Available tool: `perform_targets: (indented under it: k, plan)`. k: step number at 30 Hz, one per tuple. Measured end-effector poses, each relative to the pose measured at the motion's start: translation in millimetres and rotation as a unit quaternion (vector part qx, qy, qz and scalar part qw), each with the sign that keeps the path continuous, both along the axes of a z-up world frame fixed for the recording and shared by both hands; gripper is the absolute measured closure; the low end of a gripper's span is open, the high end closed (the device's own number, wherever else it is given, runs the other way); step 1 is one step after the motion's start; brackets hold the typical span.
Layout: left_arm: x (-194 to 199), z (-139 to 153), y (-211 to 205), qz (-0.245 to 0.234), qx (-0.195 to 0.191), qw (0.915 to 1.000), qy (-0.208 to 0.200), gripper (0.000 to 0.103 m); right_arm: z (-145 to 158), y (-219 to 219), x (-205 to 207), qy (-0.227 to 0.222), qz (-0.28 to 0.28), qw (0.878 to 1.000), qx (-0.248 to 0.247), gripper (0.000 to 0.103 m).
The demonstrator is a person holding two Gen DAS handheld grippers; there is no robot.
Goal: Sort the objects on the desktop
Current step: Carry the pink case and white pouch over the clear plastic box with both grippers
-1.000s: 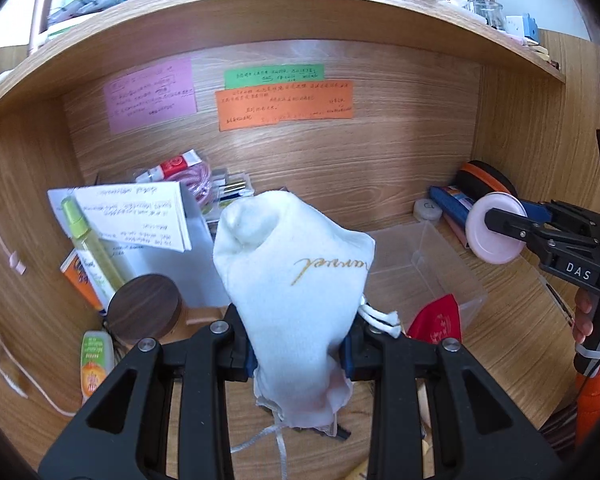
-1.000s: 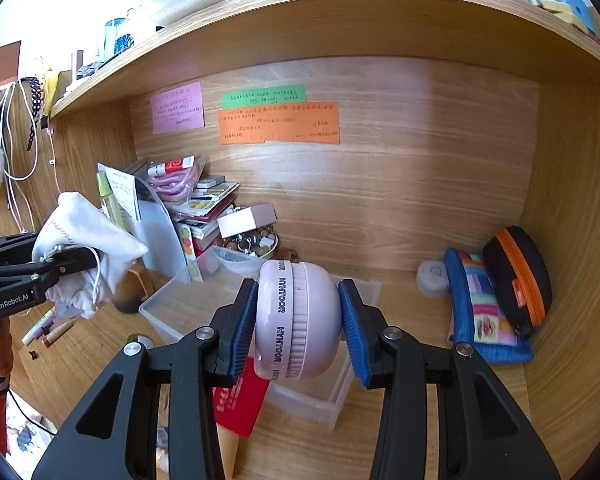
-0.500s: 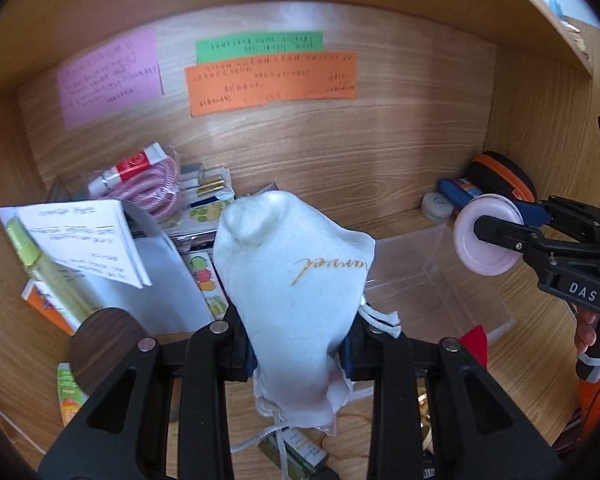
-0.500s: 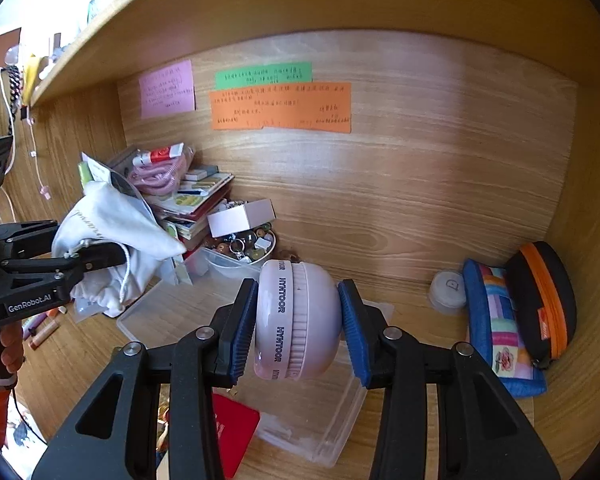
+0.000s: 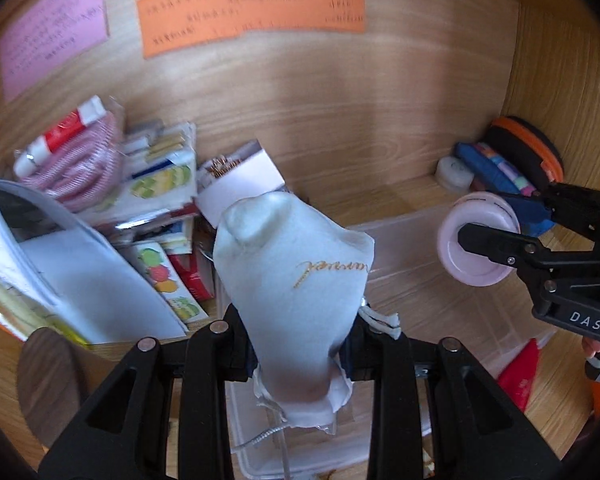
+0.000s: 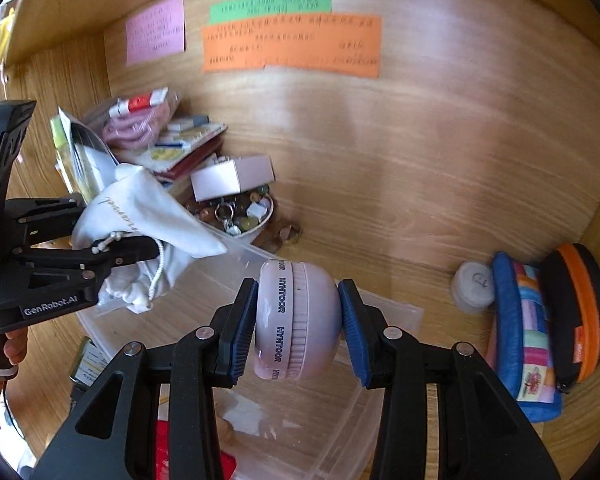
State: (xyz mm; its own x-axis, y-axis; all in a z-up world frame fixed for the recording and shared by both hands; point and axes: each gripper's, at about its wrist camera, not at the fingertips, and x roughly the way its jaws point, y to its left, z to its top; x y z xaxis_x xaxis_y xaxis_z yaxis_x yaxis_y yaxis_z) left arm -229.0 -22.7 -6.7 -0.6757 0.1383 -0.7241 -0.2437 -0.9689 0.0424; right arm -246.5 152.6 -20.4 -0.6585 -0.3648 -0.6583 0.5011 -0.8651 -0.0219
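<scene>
over clear bin (image 6: pixel 384 312): white pouch (image 5: pixel 296 280), pink case (image 6: pixel 296 316) (both seemingly gripped).

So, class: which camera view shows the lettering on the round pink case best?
The right wrist view: the pink case sits centred in the right gripper, its edge lettering facing the camera. The left wrist view shows the pink case only from its flat face, partly behind a gripper finger, with no lettering visible.

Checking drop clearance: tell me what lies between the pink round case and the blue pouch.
Right wrist view: a small white round jar on bare wood, between pink round case and blue pouch.
</scene>
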Motion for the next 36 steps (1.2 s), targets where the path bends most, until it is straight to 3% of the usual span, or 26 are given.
perform_targets:
  k: [17, 30, 36]
  plan:
    - [-29, -48, 17, -0.024, -0.032, 0.9971, -0.064, 0.073, -41, -18, -20, -0.052, 0.031, 0.996, 0.060, 0.065]
    - [-33, -51, 25, -0.032, -0.047, 0.9954, -0.077, 0.071, -54, -38, -25, -0.072, 0.060, 0.986, 0.136, 0.066]
    - [-33, -54, 29, -0.041, -0.064, 0.9940, -0.080, 0.063, -57, -42, -25, -0.073, 0.063, 0.983, 0.156, 0.065]
